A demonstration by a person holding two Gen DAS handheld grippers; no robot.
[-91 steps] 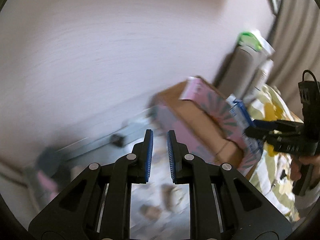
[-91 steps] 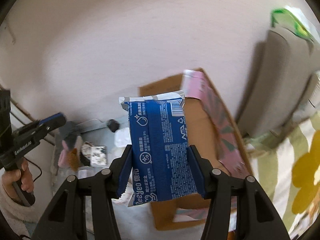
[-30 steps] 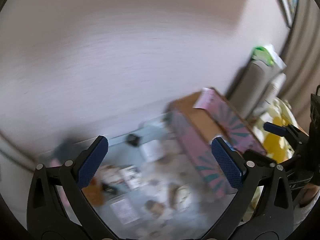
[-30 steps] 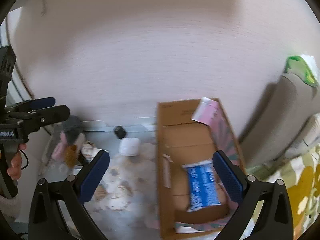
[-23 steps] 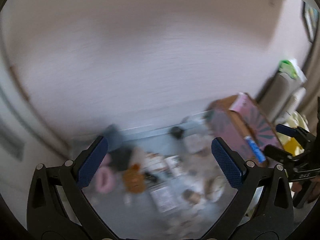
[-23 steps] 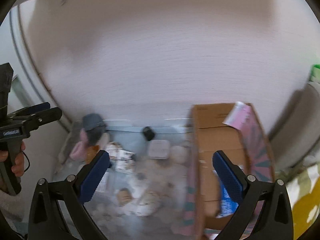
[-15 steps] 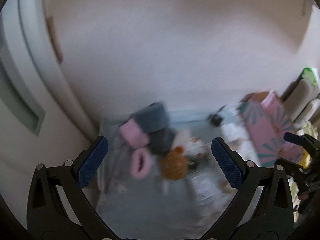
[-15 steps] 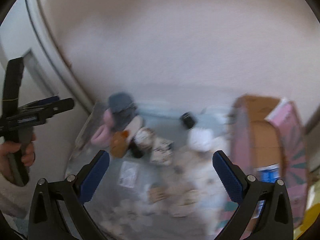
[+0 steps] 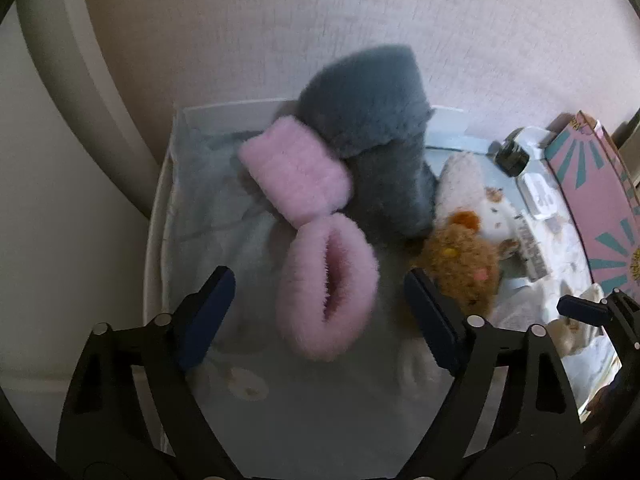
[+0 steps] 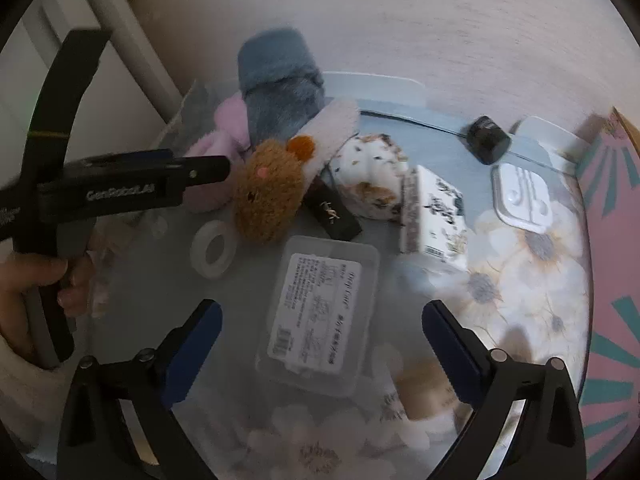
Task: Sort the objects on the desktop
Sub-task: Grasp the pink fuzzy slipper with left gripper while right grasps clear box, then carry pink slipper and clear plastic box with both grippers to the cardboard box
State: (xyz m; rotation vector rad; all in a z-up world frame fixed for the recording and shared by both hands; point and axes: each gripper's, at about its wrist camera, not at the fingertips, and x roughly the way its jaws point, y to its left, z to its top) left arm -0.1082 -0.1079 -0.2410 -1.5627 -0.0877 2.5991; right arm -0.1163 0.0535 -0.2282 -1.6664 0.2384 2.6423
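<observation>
Left gripper (image 9: 320, 312), jaws spread and empty, hovers above the pink fluffy cuff (image 9: 326, 286) (beside a brown plush (image 9: 460, 264)); right gripper (image 10: 322, 346), likewise spread, frames a clear plastic box (image 10: 318, 316).

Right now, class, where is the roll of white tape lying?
In the right wrist view the roll of white tape lies flat left of centre, just below-left of the brown plush mouse and left of the clear plastic case.

both wrist views steeply downward, close, sharing the brown plush toy (image 9: 460, 262) (image 10: 269, 194)
</observation>
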